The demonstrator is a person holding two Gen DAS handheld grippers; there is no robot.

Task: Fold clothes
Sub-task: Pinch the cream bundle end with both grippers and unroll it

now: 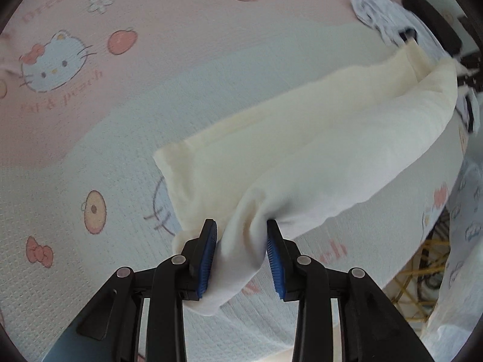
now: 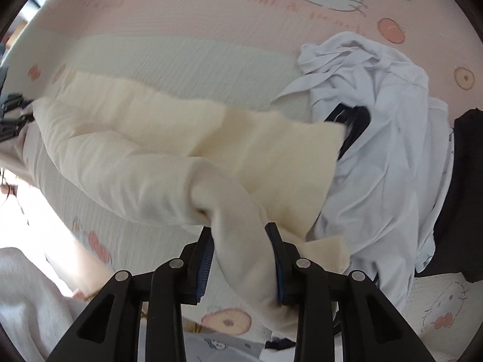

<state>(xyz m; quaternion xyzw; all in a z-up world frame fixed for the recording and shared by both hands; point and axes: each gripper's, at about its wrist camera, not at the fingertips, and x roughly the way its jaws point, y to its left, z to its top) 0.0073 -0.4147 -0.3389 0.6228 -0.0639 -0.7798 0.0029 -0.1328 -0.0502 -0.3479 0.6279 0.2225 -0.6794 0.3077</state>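
Cream knit garment (image 1: pixel 302 138) bunched, soft; left gripper (image 1: pixel 241 226), right gripper (image 2: pixel 238 229) each clamped on fold.

Pink cartoon-cat bedsheet (image 1: pixel 181 30): pink script lettering (image 1: pixel 62 93) under cat face in left wrist view, legible as "cat & peach", first word blurred. Second line near top left, partly legible, possibly "Dream". Fragment "ch" beside gripper. Right wrist view: same pink script (image 2: pixel 289 3) upside down, unreadable.

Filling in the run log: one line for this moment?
step: folding | left gripper: shut on cream garment | right gripper: shut on cream garment | white shirt: unfolded
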